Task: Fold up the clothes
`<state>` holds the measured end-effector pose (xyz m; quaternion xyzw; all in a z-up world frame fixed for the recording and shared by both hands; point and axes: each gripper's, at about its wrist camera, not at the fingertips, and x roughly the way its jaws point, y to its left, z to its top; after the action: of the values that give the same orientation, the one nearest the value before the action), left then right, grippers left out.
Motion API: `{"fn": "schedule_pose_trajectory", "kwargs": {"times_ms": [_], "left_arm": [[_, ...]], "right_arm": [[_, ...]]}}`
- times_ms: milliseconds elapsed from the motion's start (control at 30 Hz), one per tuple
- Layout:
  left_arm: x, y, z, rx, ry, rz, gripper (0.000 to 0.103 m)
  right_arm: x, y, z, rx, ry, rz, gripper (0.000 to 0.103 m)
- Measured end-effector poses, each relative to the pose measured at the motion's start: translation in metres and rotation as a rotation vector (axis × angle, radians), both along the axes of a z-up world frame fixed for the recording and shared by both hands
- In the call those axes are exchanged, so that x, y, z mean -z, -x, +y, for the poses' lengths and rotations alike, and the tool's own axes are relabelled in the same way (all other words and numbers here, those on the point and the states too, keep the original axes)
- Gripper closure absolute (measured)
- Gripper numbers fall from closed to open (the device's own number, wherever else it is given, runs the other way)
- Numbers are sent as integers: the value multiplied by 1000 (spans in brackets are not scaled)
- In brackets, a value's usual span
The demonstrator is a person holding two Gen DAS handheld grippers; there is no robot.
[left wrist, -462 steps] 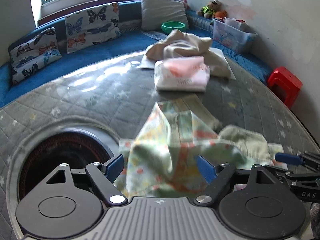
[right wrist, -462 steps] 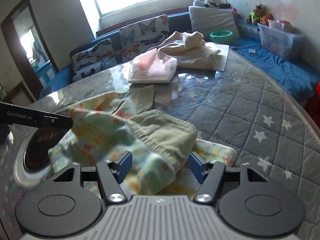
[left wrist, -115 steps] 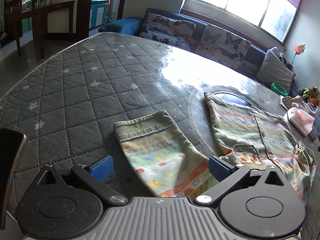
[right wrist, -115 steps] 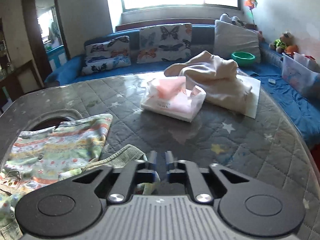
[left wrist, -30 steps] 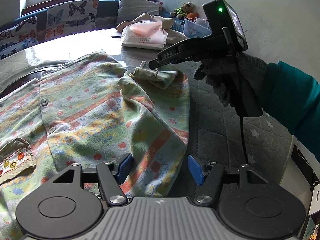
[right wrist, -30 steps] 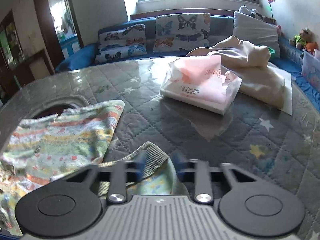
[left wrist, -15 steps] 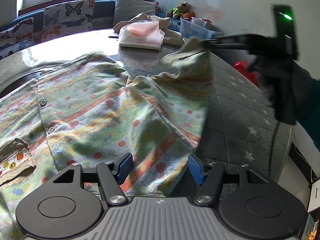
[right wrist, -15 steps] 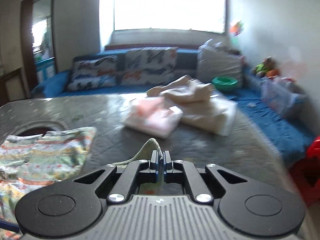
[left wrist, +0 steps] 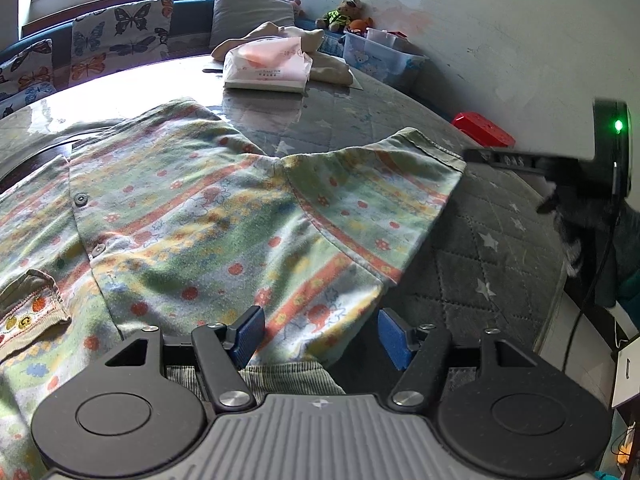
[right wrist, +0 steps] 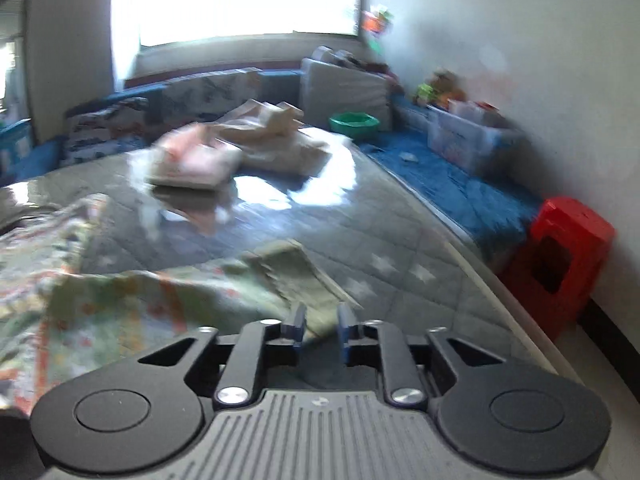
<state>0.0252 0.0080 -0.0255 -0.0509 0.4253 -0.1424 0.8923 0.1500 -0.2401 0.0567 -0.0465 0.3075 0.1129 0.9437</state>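
A child's shirt [left wrist: 192,216] with green, yellow and orange stripes lies spread on the quilted grey table [left wrist: 480,264]. Its right sleeve [left wrist: 384,192] is stretched out flat towards the table's right edge, ending in an olive ribbed cuff [right wrist: 288,268]. My right gripper [right wrist: 320,326] is at that cuff. Its jaws are opening, and a corner of the cuff lies loose between them. In the left wrist view the right gripper [left wrist: 470,156] reaches in from the right, held by a gloved hand [left wrist: 576,232]. My left gripper [left wrist: 320,334] stands open above the shirt's near hem, not pinching it.
A pink tissue pack [left wrist: 266,68] and a beige cloth pile [left wrist: 324,56] sit at the far side of the table. Beyond the right edge are a red stool [right wrist: 568,256], a clear plastic bin [right wrist: 468,140] and a blue bench with a green bowl [right wrist: 354,122].
My right gripper has carried the sleeve cuff out to the right, so the bunched sleeve now lies stretched flat. Its jaws, shut on the cuff before, have parted. My left gripper has stayed put.
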Motion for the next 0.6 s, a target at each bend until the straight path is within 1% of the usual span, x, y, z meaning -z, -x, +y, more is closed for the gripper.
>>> {"fn": "schedule_pose_trajectory", "kwargs": {"times_ms": [33, 100, 167, 233, 300, 367, 433, 500, 600], "left_arm": [[0, 1, 0, -1, 2, 0, 36], [0, 3, 0, -4, 8, 1, 36], [0, 5, 1, -5, 11, 4, 35], [0, 7, 2, -6, 12, 8, 35], [-1, 10, 4, -5, 16, 11, 35], [0, 12, 6, -5, 24, 14, 32], [-1, 15, 8, -4, 31, 14, 31], [-2, 19, 10, -3, 37, 14, 31], [-6, 23, 15, -9, 61, 20, 30]], "right_arm": [[-1, -1, 6, -33, -5, -2, 72], [-1, -9, 23, -96, -16, 1, 67], [4, -20, 40, -155, -22, 22, 55], [13, -32, 52, -173, -22, 48, 54], [23, -43, 61, -182, -21, 78, 50], [32, -48, 61, -162, -16, 91, 36], [34, -52, 55, -131, -25, 84, 33], [34, -50, 47, -111, -31, 83, 32], [29, -42, 44, -143, -24, 80, 29]]}}
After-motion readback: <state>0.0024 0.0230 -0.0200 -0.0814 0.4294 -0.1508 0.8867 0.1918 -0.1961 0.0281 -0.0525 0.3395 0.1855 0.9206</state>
